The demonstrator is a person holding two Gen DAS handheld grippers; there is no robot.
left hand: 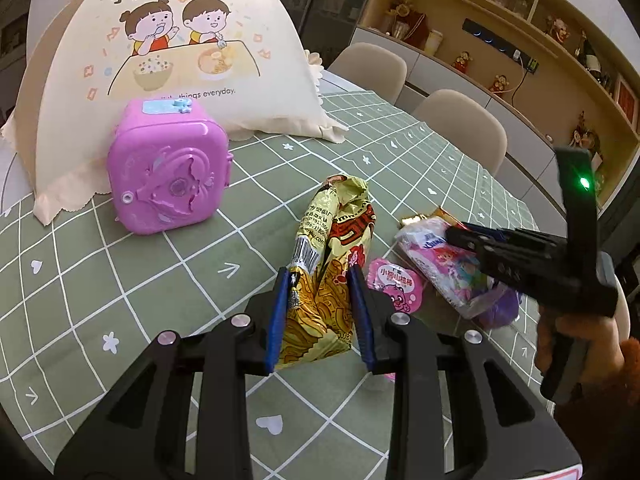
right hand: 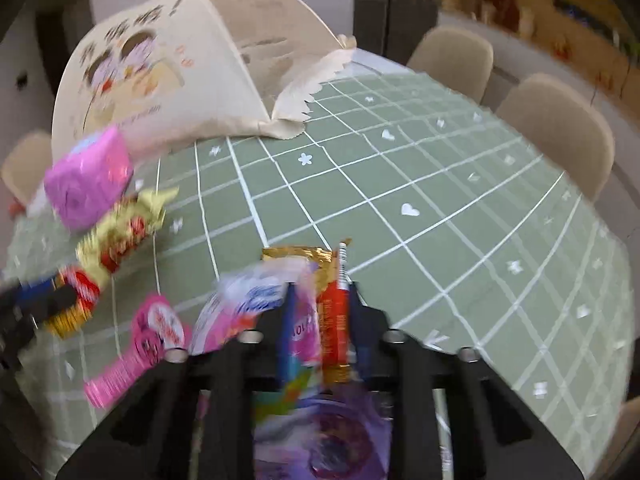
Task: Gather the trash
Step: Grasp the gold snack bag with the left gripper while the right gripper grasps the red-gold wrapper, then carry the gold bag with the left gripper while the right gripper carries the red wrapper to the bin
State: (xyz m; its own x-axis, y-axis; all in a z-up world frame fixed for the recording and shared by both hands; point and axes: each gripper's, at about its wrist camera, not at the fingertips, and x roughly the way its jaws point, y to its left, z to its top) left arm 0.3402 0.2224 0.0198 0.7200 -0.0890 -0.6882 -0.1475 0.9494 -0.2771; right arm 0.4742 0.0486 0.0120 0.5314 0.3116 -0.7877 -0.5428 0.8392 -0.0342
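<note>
Gold foil snack bag sits upright btwn the blue-padded fingers of the left gripper, pads pressed to both its sides, top of bag crumpled and leaning away from the camera. Just right of those fingers lies a small pink jelly cup lid flat on the green checked desk; beyond it, further right, a clear pink cartoon wrapper w/ a red-and-gold wrapper touching its far end. Right gripper comes in from the right, tips resting on the pink wrapper; from this view they look nearly together.

Right wrist view, blurred: right gripper has the pink cartoon wrapper and red-and-gold wrapper pinched together btwn its fingers, both pieces running back under the gripper body. Left of these fingers: pink lid on the desk, then the gold bag w/ the left gripper at frame edge.

Ahead-left of the left fingers, a pink toy case stands on the desk, in front of a cream fabric food cover printed w/ two cartoon kids. Beige chairs line the desk's far-right side.
</note>
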